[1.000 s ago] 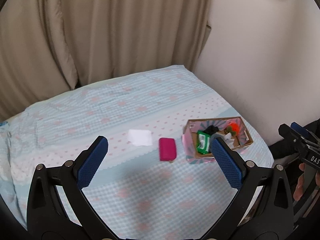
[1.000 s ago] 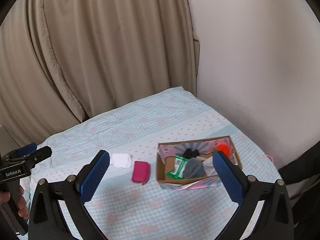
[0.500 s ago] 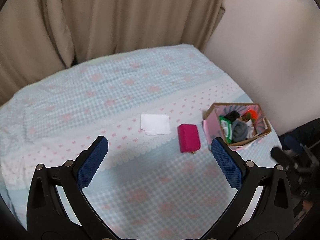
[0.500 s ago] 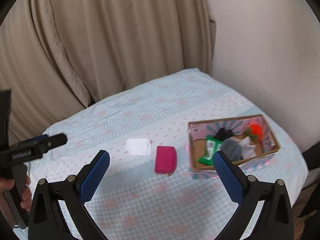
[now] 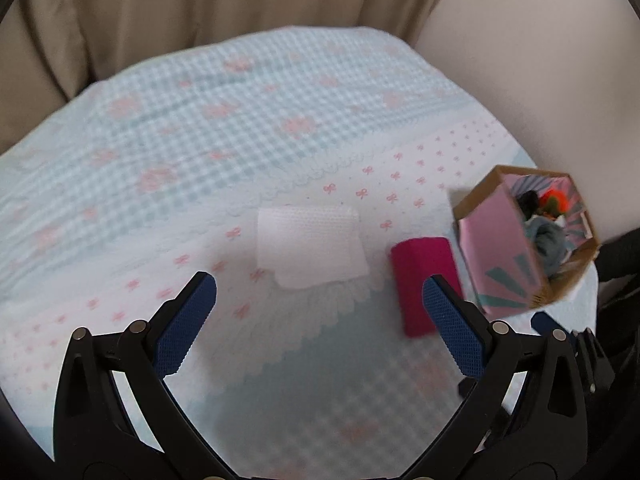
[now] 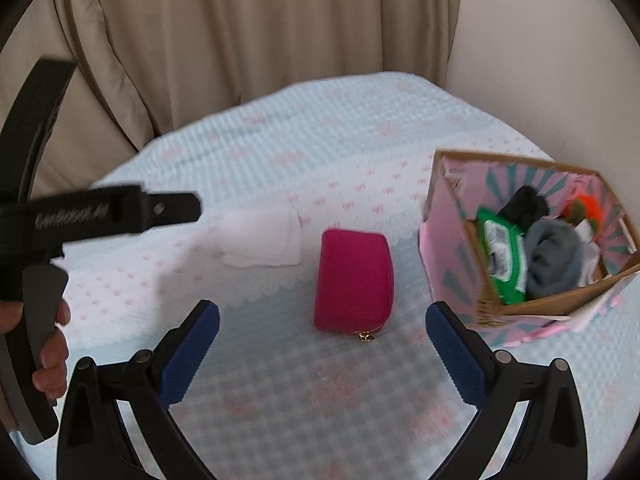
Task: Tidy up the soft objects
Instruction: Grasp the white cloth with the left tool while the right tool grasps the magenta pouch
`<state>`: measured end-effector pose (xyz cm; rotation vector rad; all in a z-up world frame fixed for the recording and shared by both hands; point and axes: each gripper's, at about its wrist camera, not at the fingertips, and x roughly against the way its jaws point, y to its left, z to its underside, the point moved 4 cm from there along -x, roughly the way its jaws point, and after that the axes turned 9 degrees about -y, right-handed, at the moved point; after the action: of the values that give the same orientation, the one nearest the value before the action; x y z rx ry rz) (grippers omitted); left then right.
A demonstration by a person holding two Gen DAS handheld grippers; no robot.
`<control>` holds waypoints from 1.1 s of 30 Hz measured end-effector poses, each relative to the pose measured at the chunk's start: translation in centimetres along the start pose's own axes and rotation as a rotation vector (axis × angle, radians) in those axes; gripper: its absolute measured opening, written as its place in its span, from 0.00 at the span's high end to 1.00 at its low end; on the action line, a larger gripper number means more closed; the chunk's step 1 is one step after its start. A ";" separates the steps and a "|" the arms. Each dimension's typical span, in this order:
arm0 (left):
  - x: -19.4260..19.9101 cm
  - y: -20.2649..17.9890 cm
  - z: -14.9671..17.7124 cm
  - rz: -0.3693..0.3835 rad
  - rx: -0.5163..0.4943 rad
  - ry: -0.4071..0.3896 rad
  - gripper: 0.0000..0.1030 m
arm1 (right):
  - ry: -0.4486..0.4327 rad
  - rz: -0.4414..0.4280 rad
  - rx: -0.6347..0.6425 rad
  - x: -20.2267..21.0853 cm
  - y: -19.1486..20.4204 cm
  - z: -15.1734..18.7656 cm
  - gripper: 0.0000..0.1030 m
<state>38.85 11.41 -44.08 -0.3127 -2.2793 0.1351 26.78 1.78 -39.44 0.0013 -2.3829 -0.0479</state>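
A folded white cloth (image 5: 310,250) lies on the bed just beyond my open, empty left gripper (image 5: 320,300). It also shows in the right wrist view (image 6: 264,240). A magenta zip pouch (image 6: 354,282) lies right of it, just beyond my open, empty right gripper (image 6: 322,320), and shows in the left wrist view (image 5: 422,280). A pink cardboard box (image 6: 452,248) at the right holds a grey sock (image 6: 554,258), a green wipes pack (image 6: 502,254), a black item and an orange item. The box also shows in the left wrist view (image 5: 500,256).
The bed has a light blue checked cover with pink bows (image 5: 200,128). Beige curtains (image 6: 260,40) hang behind it and a pale wall (image 6: 560,60) runs along its right side. The left gripper's body and the holding hand (image 6: 48,344) fill the left of the right wrist view.
Both grippers have moved forward and down toward the bed. The cloth, pouch and box look larger and nearer. Nothing has been picked up.
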 end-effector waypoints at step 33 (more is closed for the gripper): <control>-11.4 2.9 0.6 -0.117 -0.037 0.004 0.81 | 0.083 0.080 -0.063 -12.2 -2.9 1.8 0.43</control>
<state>46.16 11.22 -53.29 -0.1979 -2.2913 0.0315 34.34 -0.92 -49.25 -0.1199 -2.2949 -0.0830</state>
